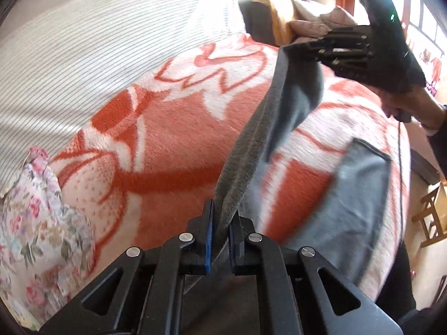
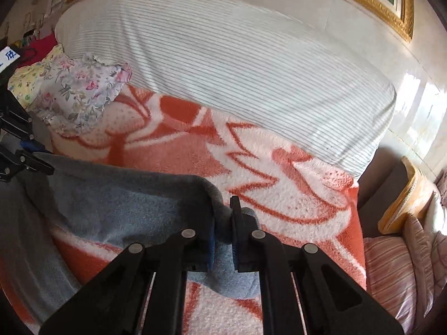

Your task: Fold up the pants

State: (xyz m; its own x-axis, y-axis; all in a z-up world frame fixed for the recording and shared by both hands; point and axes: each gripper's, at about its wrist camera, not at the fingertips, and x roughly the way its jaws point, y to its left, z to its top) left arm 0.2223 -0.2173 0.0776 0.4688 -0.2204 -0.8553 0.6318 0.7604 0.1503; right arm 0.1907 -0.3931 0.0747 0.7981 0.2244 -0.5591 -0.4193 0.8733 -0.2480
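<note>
Pants point(image 1: 245, 150) pinched in both my tongs, left point(image 1: 222, 223) and right point(image 2: 223, 223), edge taut above bed point(image 1: 167, 139) for folding.

The pants point(image 1: 349, 195) blur at lower right of the left wrist view; the frame's left edge cuts off the floral cloth point(image 1: 36, 223).

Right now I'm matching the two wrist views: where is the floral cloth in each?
Left wrist: floral cloth at lower left edge, on the orange blanket.
Right wrist: upper left, where blanket meets the striped sheet.
Shared landmark: the striped sheet.
</note>
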